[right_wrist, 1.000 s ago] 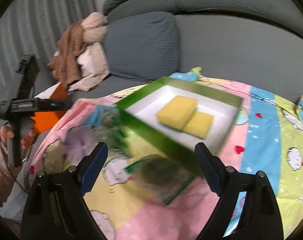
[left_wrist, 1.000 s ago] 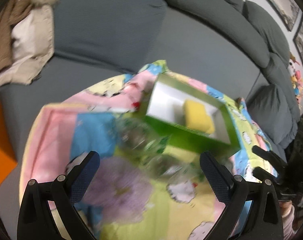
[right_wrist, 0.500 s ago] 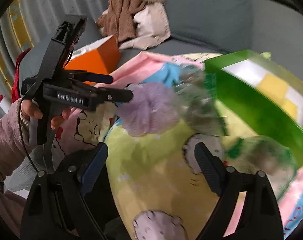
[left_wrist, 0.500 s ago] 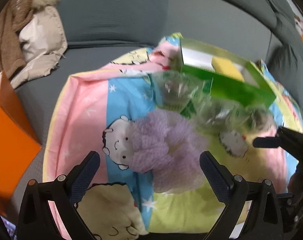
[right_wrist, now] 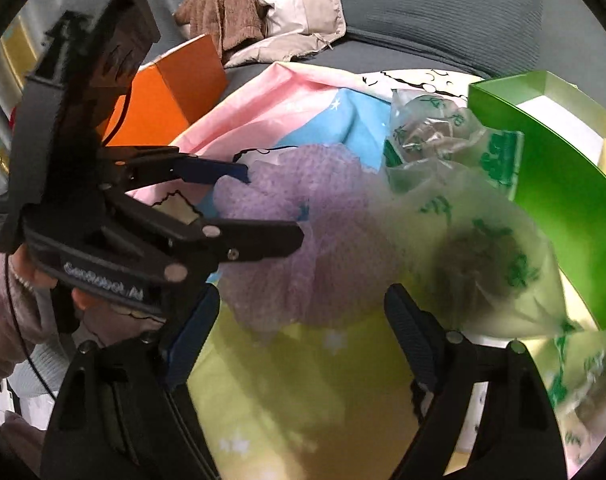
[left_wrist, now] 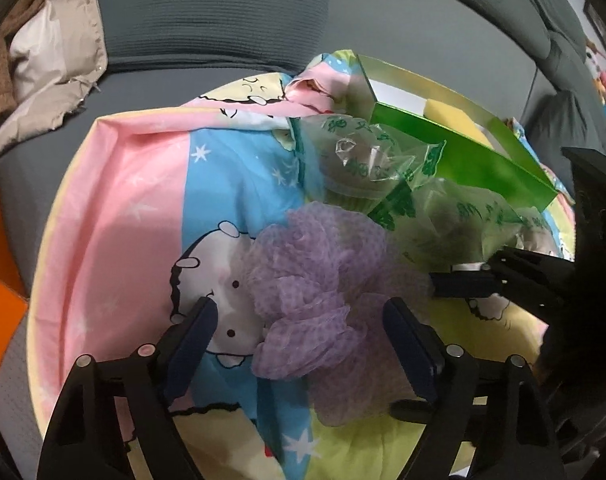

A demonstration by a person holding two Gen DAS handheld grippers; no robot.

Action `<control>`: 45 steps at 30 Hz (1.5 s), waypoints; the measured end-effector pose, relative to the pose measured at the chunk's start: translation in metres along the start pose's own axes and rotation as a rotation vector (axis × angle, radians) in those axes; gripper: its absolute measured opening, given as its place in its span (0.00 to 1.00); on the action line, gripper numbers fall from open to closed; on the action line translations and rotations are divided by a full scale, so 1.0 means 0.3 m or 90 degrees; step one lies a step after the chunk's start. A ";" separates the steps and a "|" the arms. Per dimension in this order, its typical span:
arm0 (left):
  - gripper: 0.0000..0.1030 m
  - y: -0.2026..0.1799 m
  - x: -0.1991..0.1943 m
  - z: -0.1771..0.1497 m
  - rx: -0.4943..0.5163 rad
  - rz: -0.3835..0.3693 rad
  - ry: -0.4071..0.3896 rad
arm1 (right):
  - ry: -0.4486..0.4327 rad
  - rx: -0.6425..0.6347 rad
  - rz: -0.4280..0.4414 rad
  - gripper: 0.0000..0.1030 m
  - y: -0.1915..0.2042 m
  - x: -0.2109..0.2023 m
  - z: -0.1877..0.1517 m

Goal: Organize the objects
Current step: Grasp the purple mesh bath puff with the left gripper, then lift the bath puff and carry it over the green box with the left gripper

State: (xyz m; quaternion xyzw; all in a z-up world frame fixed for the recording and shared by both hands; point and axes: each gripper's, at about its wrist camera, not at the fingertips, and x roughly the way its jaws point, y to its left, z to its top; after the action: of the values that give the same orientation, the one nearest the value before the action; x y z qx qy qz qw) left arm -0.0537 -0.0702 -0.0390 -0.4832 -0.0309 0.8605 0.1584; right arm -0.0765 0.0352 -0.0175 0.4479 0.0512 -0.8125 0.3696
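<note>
Left hand-held gripper (left_wrist: 299,320) closing around purple mesh puff (left_wrist: 315,280); right hand-held gripper (right_wrist: 303,312) closing, empty.

On the blanket (left_wrist: 143,208) a mesh puff (left_wrist: 315,280) lies before plastic bags (left_wrist: 367,160); the box (left_wrist: 463,160) (sponge (left_wrist: 443,110) inside) sits behind.

One purple mesh puff (left_wrist: 319,280) is being shown, with three clear green-printed bags (left_wrist: 359,160), one green box (left_wrist: 463,156), one yellow sponge (left_wrist: 443,111), one orange box (right_wrist: 175,84), one patterned sheet (left_wrist: 143,208) and two tongs (left_wrist: 299,332).
</note>
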 end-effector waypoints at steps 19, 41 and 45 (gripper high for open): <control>0.19 0.034 0.018 -0.036 -0.103 -0.027 -0.011 | 0.004 -0.068 -0.011 0.19 0.071 0.026 0.027; 0.19 -0.049 -0.192 -0.004 -0.099 -0.083 -0.098 | -0.111 -0.034 0.037 0.15 0.082 -0.239 0.026; 0.19 -0.108 -0.217 0.014 -0.070 -0.077 -0.108 | -0.134 -0.033 0.028 0.15 0.073 -0.297 0.018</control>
State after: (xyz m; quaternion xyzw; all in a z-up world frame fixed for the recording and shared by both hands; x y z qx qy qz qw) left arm -0.0180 -0.0587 0.0234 -0.4140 -0.1205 0.8841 0.1800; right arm -0.0369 0.0665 0.0593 0.3513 0.0235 -0.8451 0.4023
